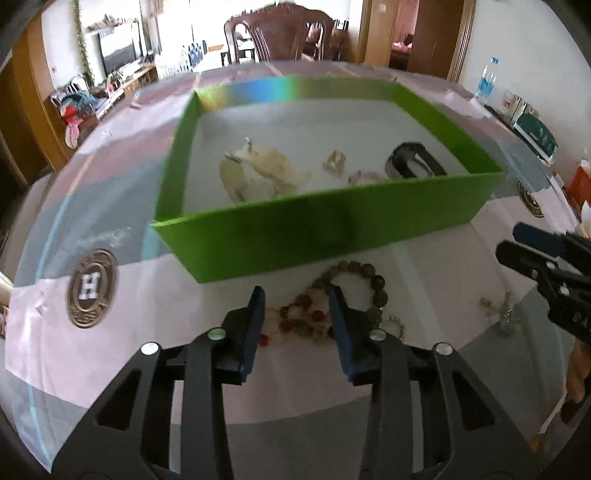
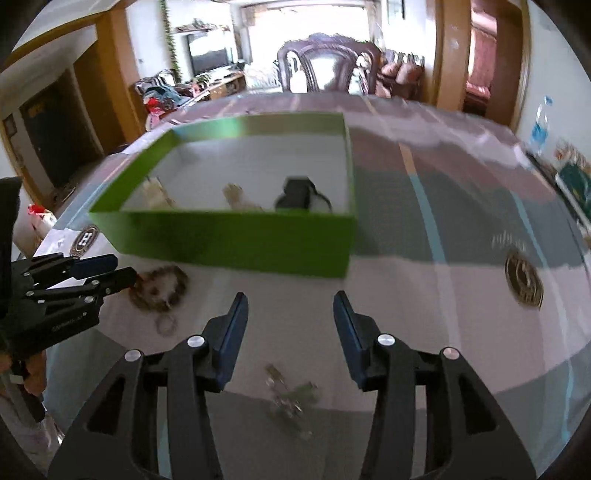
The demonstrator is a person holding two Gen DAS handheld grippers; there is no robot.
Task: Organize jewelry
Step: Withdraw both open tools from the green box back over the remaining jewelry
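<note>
A green open box (image 1: 332,218) (image 2: 240,236) stands on the table. It holds pale pouches (image 1: 258,170), a black band (image 1: 413,162) and a pink bead bracelet (image 1: 365,175). In front of it lie a brown bead bracelet (image 1: 369,280) and a reddish one (image 1: 303,314), seen as a blurred pile (image 2: 162,288) in the right wrist view. My left gripper (image 1: 296,295) (image 2: 123,267) hovers open just over them, its pads apart from the beads. My right gripper (image 2: 290,295) (image 1: 511,240) is open above a silver chain piece (image 2: 291,398) (image 1: 506,314).
The striped tablecloth bears round medallion prints (image 1: 90,288) (image 2: 524,280). A small silver ring (image 2: 166,325) lies near the beads. A dark wooden chair (image 1: 280,33) stands behind the table. A water bottle (image 1: 487,79) and boxes (image 1: 535,136) sit at the right edge.
</note>
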